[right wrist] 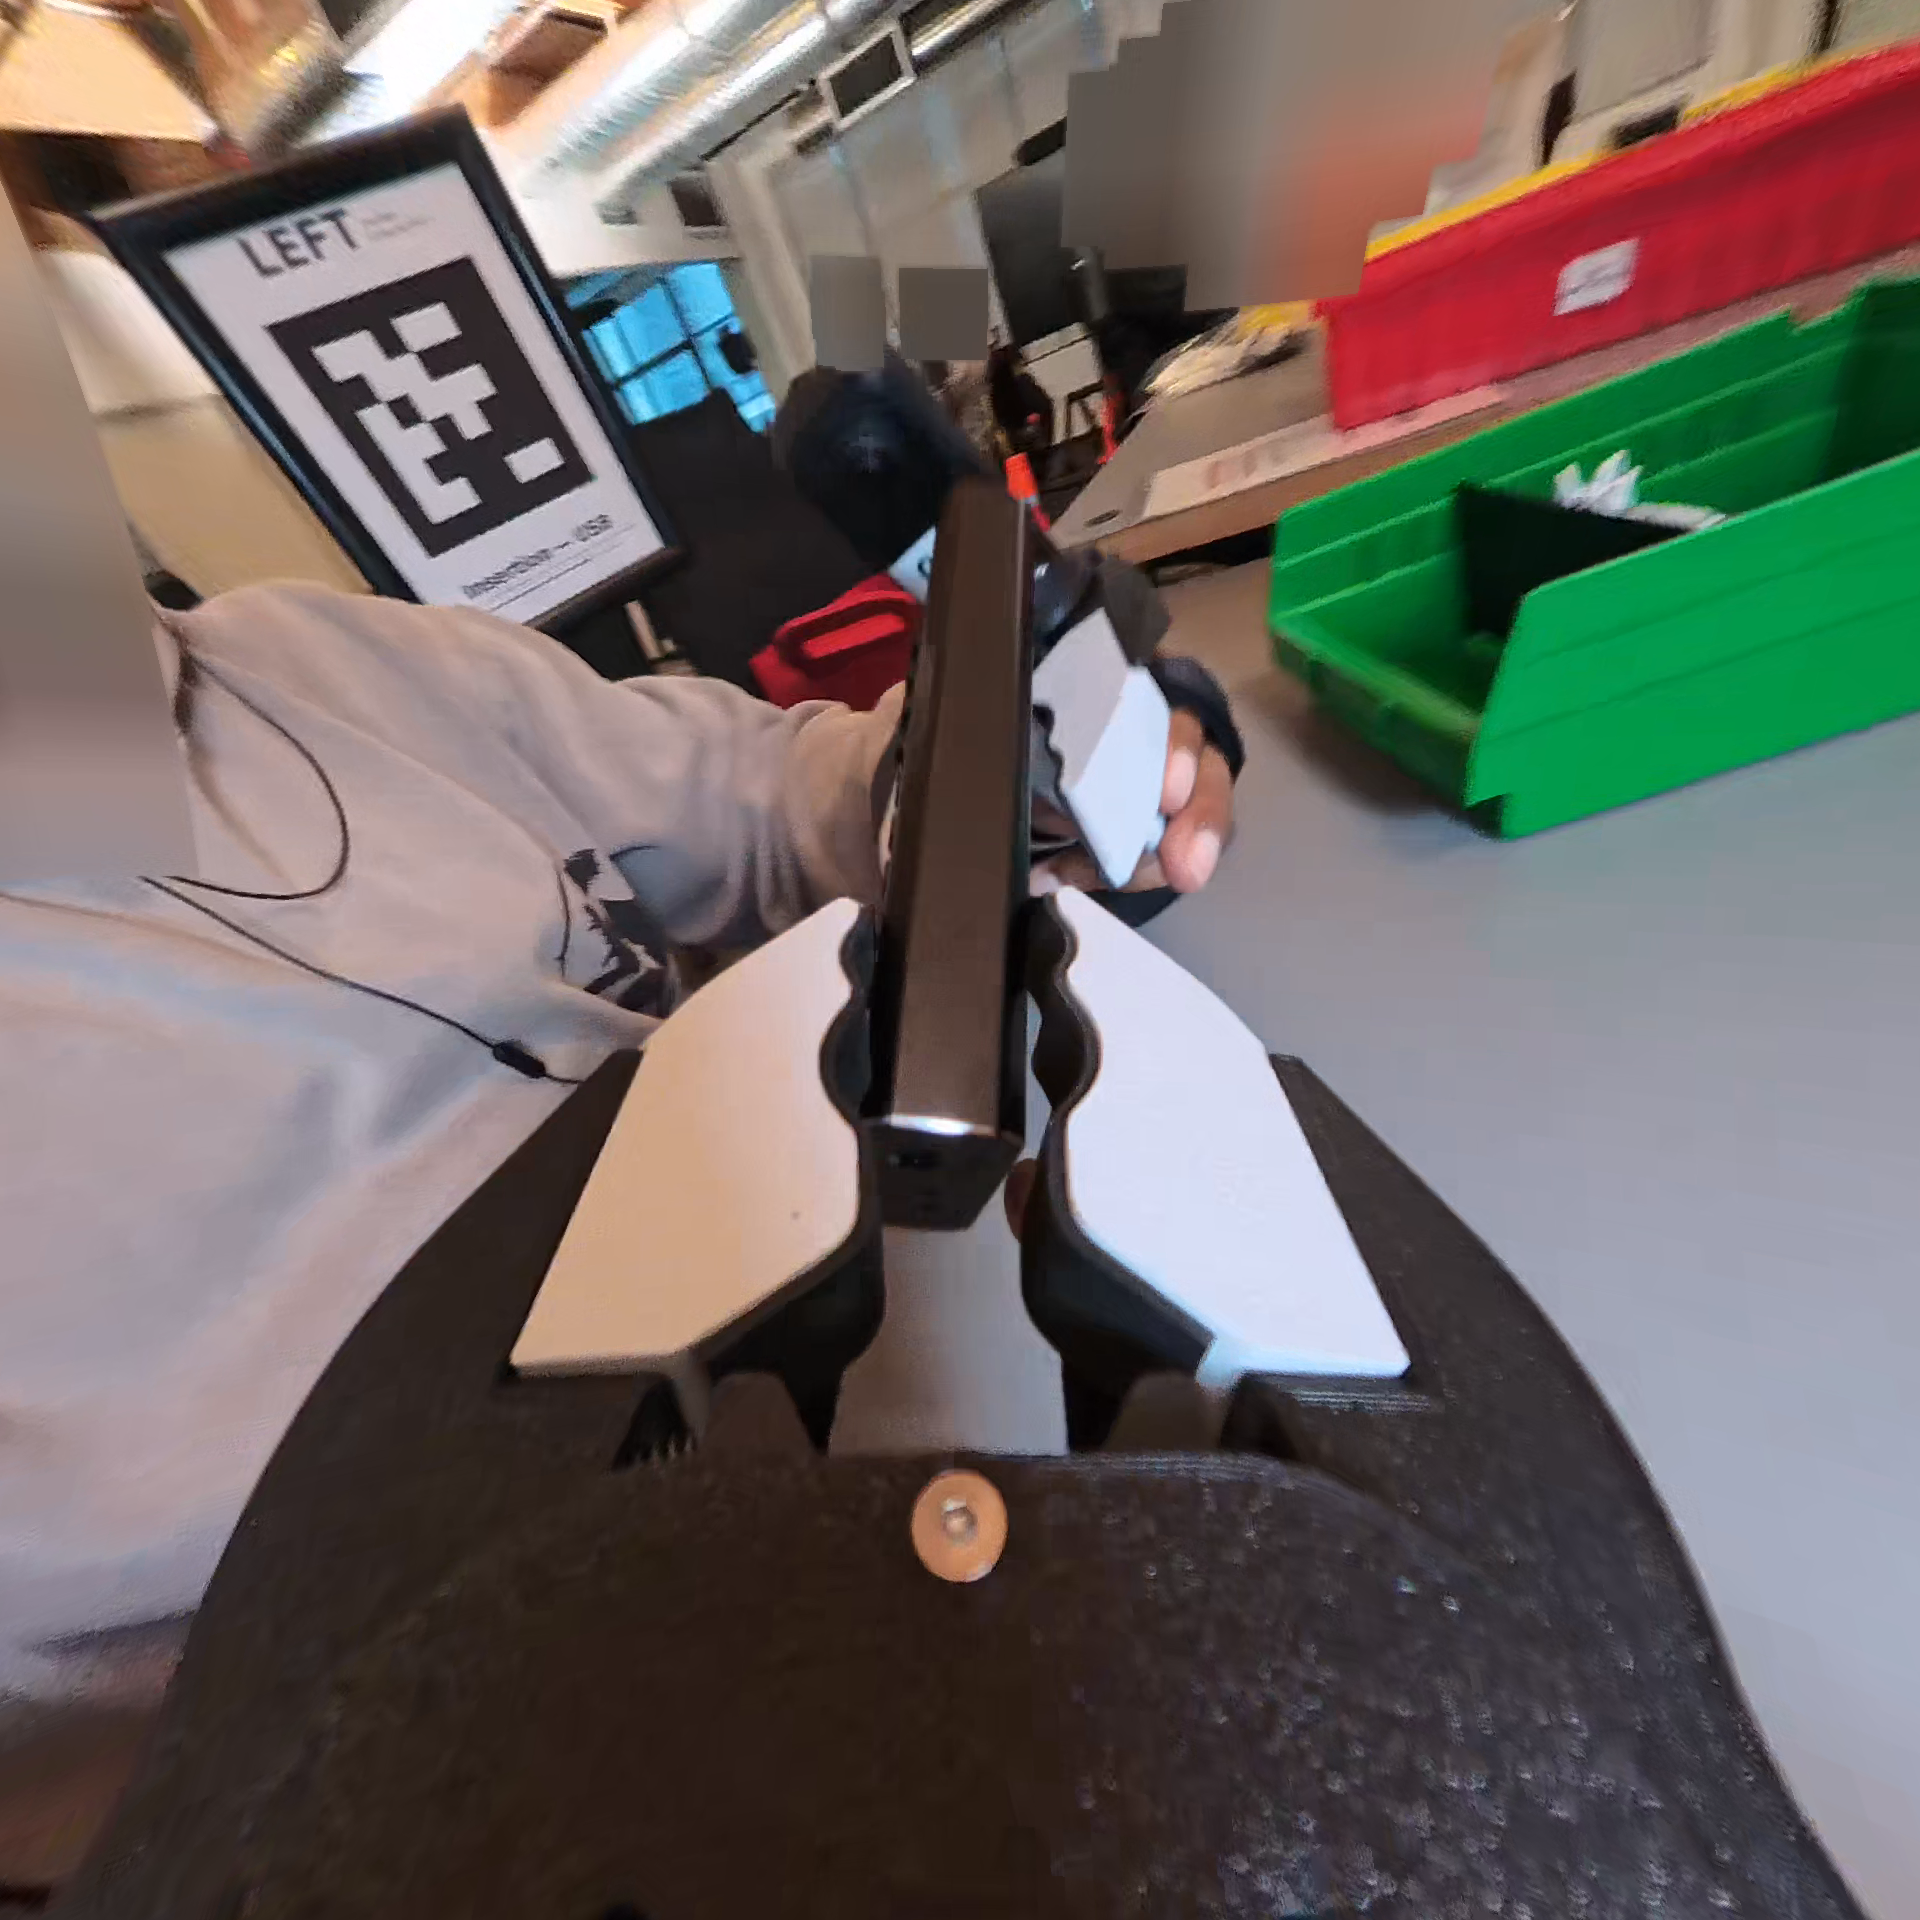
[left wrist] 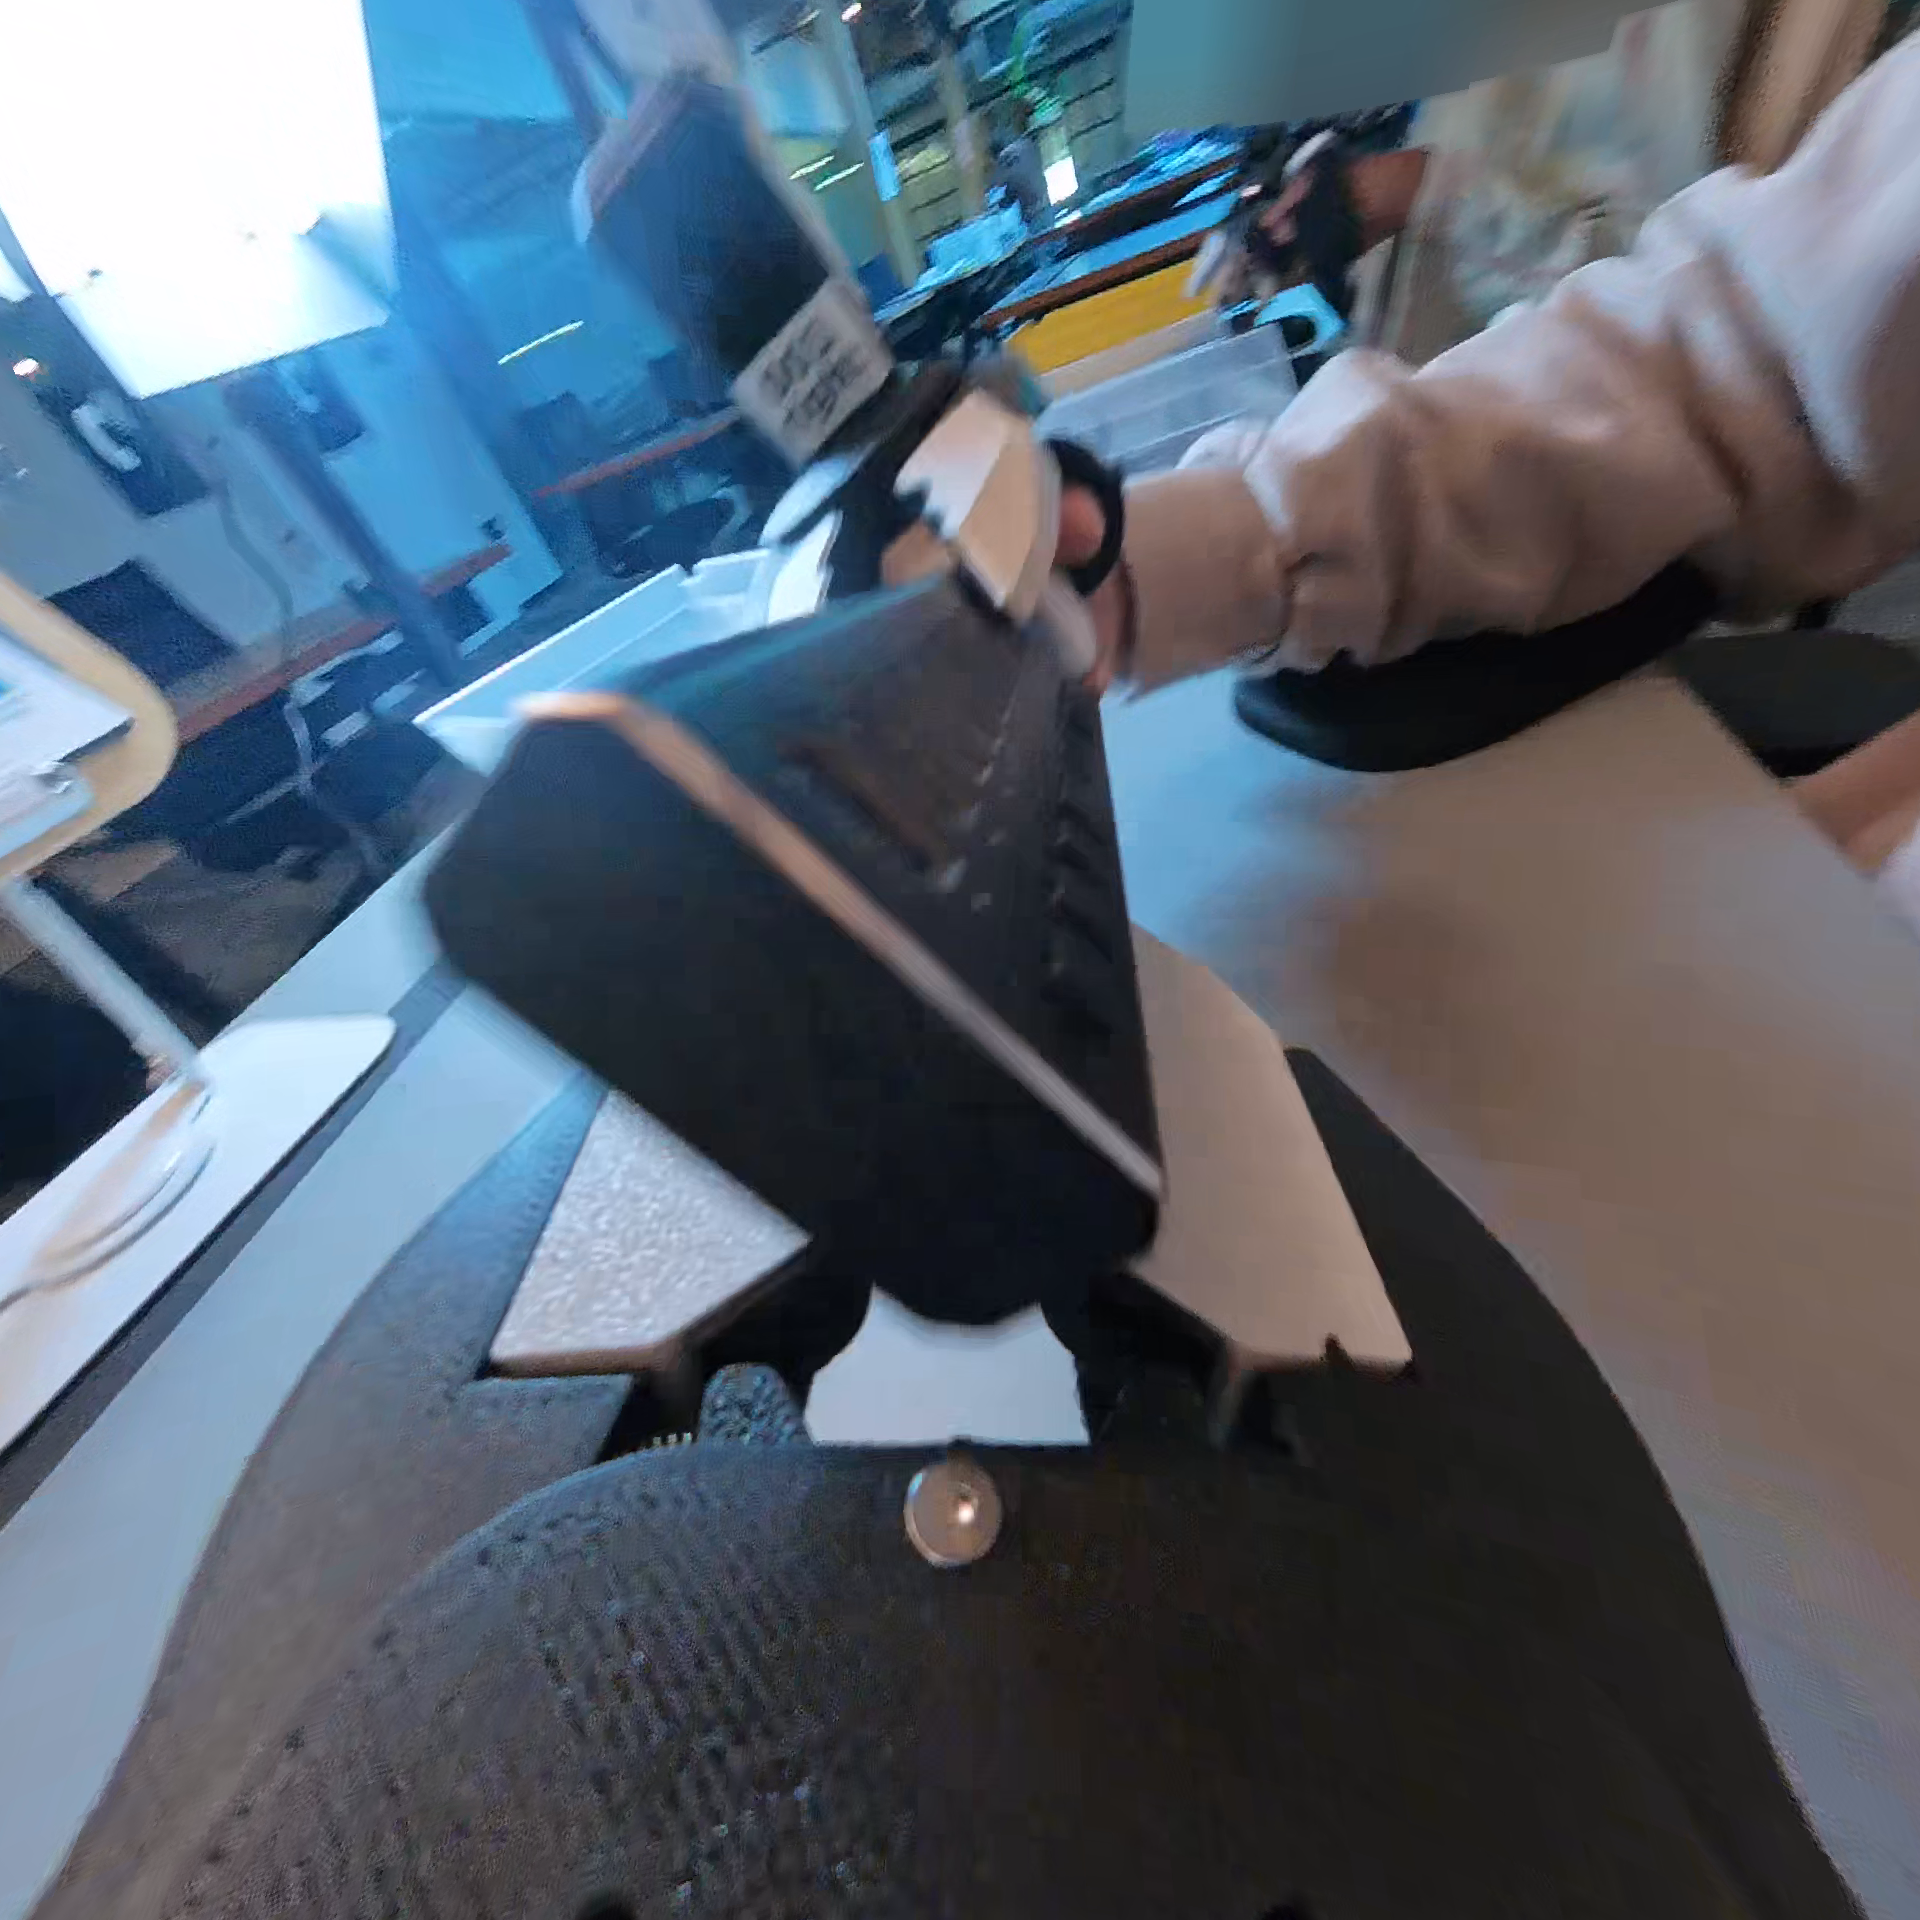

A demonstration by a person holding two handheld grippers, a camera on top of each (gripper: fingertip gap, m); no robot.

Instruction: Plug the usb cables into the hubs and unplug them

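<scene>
Hub [right wrist: 951, 914], black and slab-like, apparently clamped by both right gripper [right wrist: 951, 997] and left gripper [left wrist: 883, 1226].

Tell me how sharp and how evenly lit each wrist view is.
Left wrist view: motion blur smears the black hub, the sleeve and the background; the window at top left is blown out white. Right wrist view: evenly lit, hub and fingers fairly crisp, while the green bin and the edges look soft and stretched.

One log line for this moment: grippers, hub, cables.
left gripper: shut on hub | right gripper: shut on hub, other end | hub lifted, held between both | cables: none visible
</scene>
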